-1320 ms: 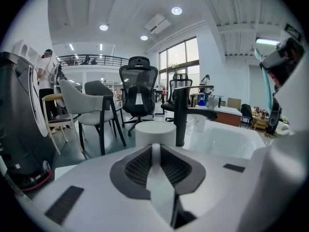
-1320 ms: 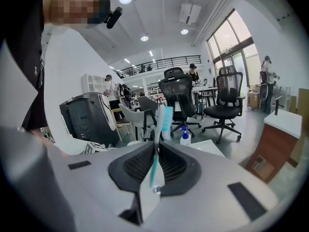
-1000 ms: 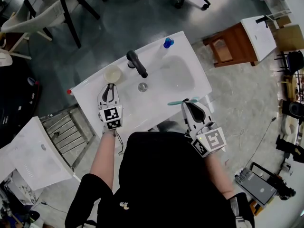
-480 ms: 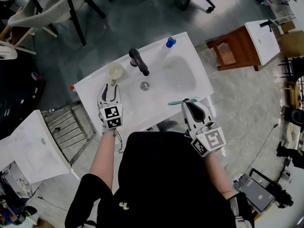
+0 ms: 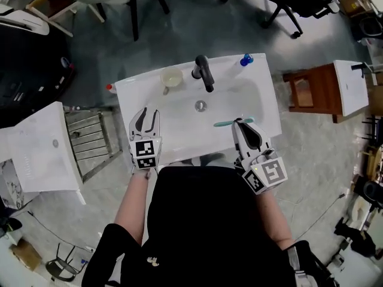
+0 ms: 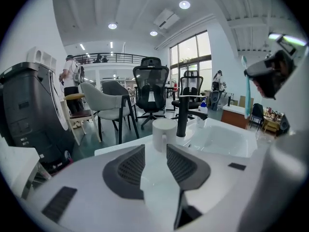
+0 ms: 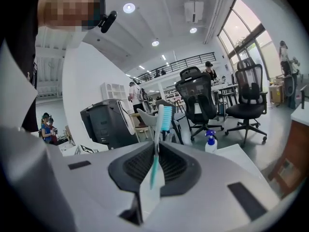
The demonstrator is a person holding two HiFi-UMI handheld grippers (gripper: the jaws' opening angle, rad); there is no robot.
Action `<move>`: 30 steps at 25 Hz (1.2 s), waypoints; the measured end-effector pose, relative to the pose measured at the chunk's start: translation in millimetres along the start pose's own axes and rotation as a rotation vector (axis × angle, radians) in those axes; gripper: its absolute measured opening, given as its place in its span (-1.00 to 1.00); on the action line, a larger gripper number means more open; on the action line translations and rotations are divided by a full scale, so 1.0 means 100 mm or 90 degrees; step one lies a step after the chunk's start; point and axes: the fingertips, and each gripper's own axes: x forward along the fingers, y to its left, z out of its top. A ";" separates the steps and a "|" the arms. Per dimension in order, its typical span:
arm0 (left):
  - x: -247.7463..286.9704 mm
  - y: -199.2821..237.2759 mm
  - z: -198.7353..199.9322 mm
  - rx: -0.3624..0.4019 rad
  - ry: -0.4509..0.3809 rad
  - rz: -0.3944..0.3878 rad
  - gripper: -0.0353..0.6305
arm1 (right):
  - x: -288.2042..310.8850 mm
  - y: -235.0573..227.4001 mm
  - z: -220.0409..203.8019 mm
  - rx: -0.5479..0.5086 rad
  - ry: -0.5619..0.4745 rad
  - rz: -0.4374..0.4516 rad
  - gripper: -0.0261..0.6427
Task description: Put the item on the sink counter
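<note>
A white mug [image 5: 172, 76] [image 6: 164, 134] stands on the white sink counter [image 5: 134, 94] at the back left, beside the black faucet [image 5: 204, 73]. My left gripper [image 5: 146, 119] [image 6: 155, 166] hovers over the counter's front left, well short of the mug. Its jaws stand wide and are closing a little, with nothing between them. My right gripper [image 5: 245, 127] [image 7: 157, 166] is shut on a teal toothbrush [image 5: 230, 123] [image 7: 159, 139] at the counter's front right. The brush lies crosswise over the basin's edge in the head view and stands bristles up in the right gripper view.
A drain [image 5: 201, 105] sits in the basin. At the counter's back right corner stands a blue-capped bottle [image 5: 246, 59] [image 7: 210, 141]. A wire rack [image 5: 90, 142] and a white cabinet [image 5: 36, 154] are to the left, a wooden stool [image 5: 311, 91] to the right, and chairs behind.
My left gripper opened, let go of the mug and drew back toward the counter's front. The mug stays by the faucet. My right gripper keeps hold of the toothbrush.
</note>
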 end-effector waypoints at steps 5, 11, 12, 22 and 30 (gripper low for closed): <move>-0.42 0.12 0.02 -0.018 -0.020 0.015 -0.71 | 0.33 0.23 0.08 -0.013 -0.002 0.060 -0.78; -0.82 0.34 0.05 -0.047 -0.049 0.048 -0.77 | 0.78 0.44 0.17 -0.039 -0.007 0.109 -0.78; -0.87 0.40 0.02 -0.053 -0.051 0.049 -0.77 | 0.87 0.47 0.18 -0.040 -0.010 0.108 -0.78; -1.28 0.66 -0.22 -0.095 -0.046 0.096 -0.82 | 1.49 0.63 0.35 -0.054 -0.030 0.108 -0.78; -1.41 0.83 -0.43 -0.119 -0.026 0.116 -0.82 | 1.94 0.67 0.22 -0.068 -0.020 0.099 -0.78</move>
